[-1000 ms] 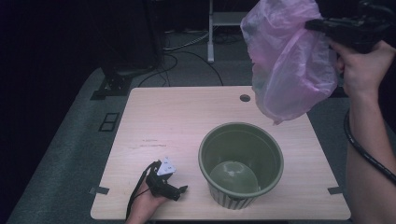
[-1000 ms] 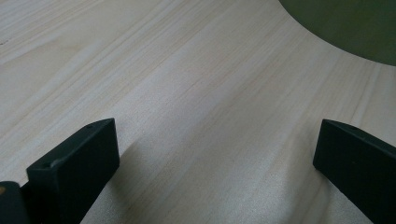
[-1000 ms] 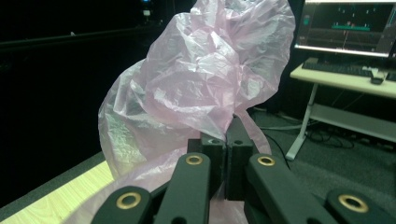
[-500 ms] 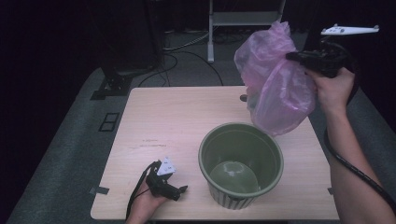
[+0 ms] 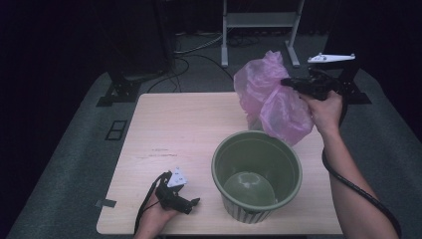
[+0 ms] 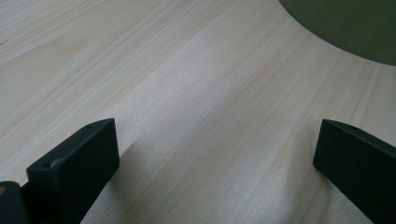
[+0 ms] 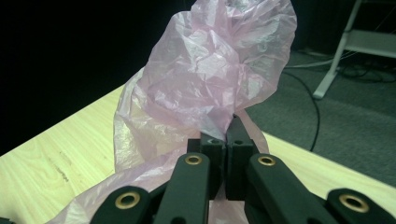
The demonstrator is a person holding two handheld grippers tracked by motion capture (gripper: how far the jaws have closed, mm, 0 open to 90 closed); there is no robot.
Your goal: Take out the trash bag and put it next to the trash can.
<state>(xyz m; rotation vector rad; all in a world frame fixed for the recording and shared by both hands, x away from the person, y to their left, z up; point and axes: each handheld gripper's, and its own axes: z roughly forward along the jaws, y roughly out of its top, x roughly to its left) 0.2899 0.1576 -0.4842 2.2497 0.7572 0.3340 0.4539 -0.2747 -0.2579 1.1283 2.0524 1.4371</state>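
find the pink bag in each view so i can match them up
High view: pink plastic bag upper right, hanging from the right tool above the green pot.
Right gripper view: bag centre, pinched between the jaws.
Left gripper view: no bag.
Shared landmark: the wooden table.

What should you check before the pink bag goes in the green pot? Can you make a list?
1. Grip on the bag: ok. The right gripper is shut on the crinkly pink plastic bag.
2. Pot ready: ok. The round green plastic pot stands upright with its mouth open; I see nothing inside.
3. Bag over the pot: not ok. In the high view the bag hangs behind the far rim, not above the mouth.
4. Left gripper out of the way: ok. It is open, low on the pale wooden table, beside the pot.
5. Bag's opening facing down: cannot tell.
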